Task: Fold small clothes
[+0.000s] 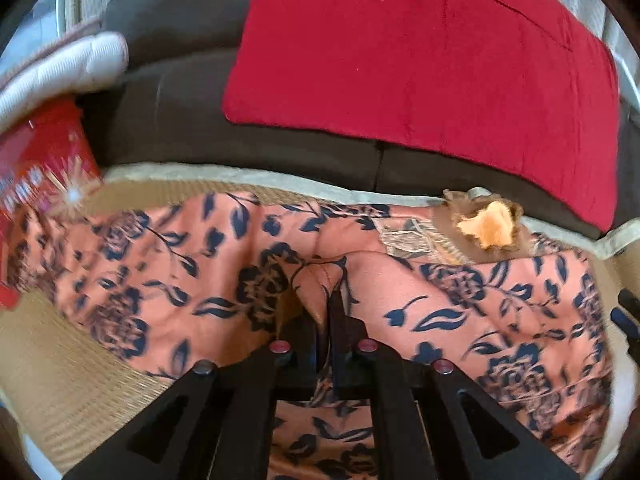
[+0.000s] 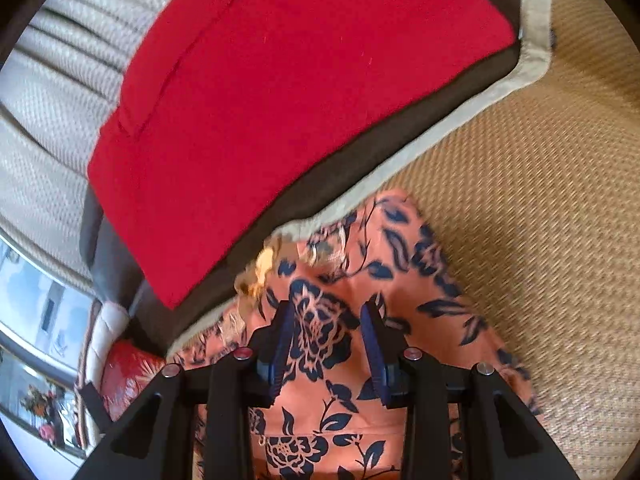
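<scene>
Orange floral garment (image 1: 460, 304) lies spread on woven mat (image 2: 540, 200), below red cloth (image 1: 400, 60). Left gripper (image 1: 326, 304) fingers clenched on a raised fold. Right gripper (image 2: 330, 344) fingers parted over the fabric, not gripping.

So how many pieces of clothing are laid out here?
2: a floral garment on the woven mat, pinched by the left fingers, and a folded red one beyond. More may be hidden.

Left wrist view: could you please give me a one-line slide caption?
Left claw shut on a pinch of the floral orange garment spread over the woven mat.
</scene>
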`<state>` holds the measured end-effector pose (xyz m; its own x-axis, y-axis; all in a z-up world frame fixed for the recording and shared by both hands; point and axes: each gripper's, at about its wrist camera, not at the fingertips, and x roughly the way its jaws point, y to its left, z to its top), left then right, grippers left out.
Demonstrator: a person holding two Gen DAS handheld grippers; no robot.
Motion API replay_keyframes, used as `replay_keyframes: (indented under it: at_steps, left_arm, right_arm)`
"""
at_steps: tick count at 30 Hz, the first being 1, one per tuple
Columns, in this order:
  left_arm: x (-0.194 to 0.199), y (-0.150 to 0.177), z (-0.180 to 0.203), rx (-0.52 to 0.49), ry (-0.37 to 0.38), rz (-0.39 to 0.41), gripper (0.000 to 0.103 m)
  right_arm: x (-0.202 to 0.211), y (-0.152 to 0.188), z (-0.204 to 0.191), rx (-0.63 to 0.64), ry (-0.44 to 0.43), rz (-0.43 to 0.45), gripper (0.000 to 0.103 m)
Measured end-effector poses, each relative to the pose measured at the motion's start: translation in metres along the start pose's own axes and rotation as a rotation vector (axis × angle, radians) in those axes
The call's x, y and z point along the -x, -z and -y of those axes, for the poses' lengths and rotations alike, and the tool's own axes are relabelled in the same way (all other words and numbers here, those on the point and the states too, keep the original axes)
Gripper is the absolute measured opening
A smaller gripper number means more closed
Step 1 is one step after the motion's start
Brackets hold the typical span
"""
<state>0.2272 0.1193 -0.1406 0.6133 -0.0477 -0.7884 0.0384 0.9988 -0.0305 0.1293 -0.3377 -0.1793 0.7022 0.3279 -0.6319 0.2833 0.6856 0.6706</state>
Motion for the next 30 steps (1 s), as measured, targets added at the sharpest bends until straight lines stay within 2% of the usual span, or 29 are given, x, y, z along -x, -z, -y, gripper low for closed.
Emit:
replay_keyframes:
  at_steps: [2, 5, 9, 11, 13, 17, 20, 26, 28, 30]
  left_arm:
    - [0.002, 0.002, -0.004, 0.007, -0.023, -0.001, 0.011]
    - [0.004, 0.003, -0.026, 0.064, 0.004, -0.012, 0.012]
    - [0.005, 0.002, -0.052, 0.115, -0.035, -0.007, 0.015]
    - [0.008, 0.003, -0.064, 0.147, -0.021, -0.007, 0.015]
    - [0.011, 0.004, -0.065, 0.152, 0.012, 0.002, 0.015]
    - [0.013, 0.006, -0.048, 0.101, 0.076, 0.006, 0.015]
    - [0.006, 0.010, -0.026, 0.047, 0.125, -0.028, 0.015]
    - [-0.024, 0.021, 0.003, -0.017, 0.124, -0.135, 0.016]
    - [-0.038, 0.026, 0.007, -0.032, 0.084, -0.184, 0.016]
    - [-0.043, 0.028, 0.007, -0.031, 0.077, -0.203, 0.016]
  right_arm:
    - [-0.012, 0.004, -0.005, 0.020, 0.009, -0.028, 0.038]
    - [-0.025, 0.010, -0.012, 0.058, 0.012, -0.051, 0.038]
    - [-0.050, 0.019, -0.016, 0.098, 0.068, -0.117, 0.039]
    - [-0.062, 0.021, -0.011, 0.069, 0.087, -0.150, 0.040]
    - [-0.060, 0.020, -0.013, 0.070, 0.083, -0.129, 0.039]
    - [-0.046, 0.023, -0.036, 0.131, 0.035, -0.053, 0.039]
    - [-0.051, 0.028, -0.046, 0.154, -0.003, -0.061, 0.039]
    - [-0.077, 0.033, -0.036, 0.101, -0.001, -0.156, 0.040]
    - [-0.077, 0.032, -0.034, 0.086, -0.012, -0.157, 0.040]
    - [-0.071, 0.029, -0.031, 0.069, -0.043, -0.142, 0.039]
